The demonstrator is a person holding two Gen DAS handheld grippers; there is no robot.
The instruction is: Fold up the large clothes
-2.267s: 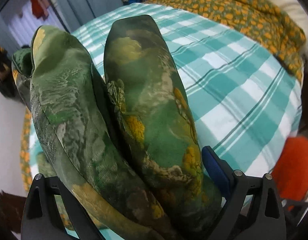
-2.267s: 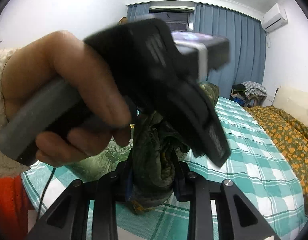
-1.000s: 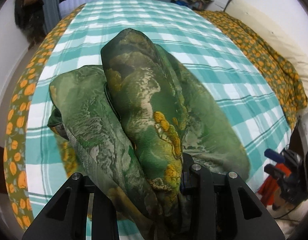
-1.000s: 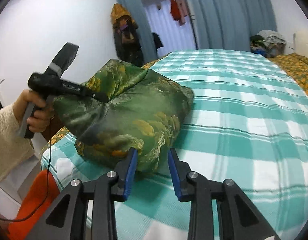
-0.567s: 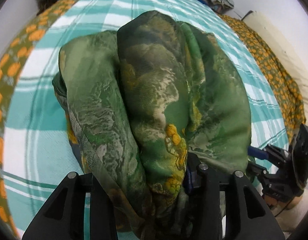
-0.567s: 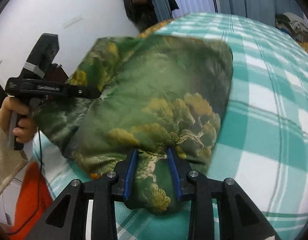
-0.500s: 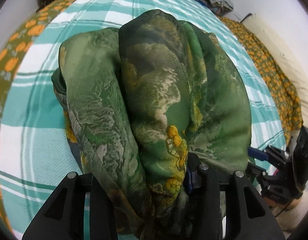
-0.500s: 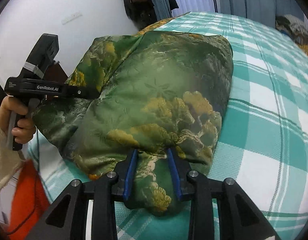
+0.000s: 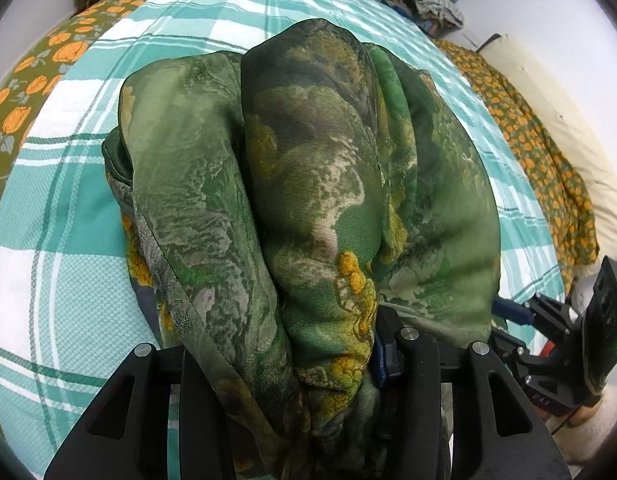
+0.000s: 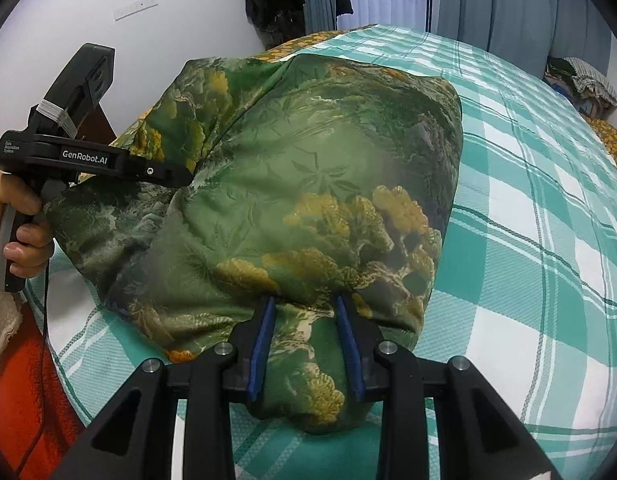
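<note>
Garment: green printed garment [image 10: 308, 184] with yellow-gold tree motifs, bunched into a thick mound on the bed [image 10: 548, 208] near its corner – teal-and-white check cover under it.
Left gripper [image 9: 308, 360]: jaws closed down on a gathered wad of the cloth; fabric spills over and between the black fingers, hiding most of them.
Right gripper [image 10: 304, 332]: blue-padded jaws part-way closed, a fold of the cloth pinched between them at the mound's near edge.
Left hand [image 10: 20, 224]: wrapped round the left tool's handle, seen from the right wrist camera.
Surroundings: orange-flowered quilt [image 9: 540, 152] – along the bed's far side.
</note>
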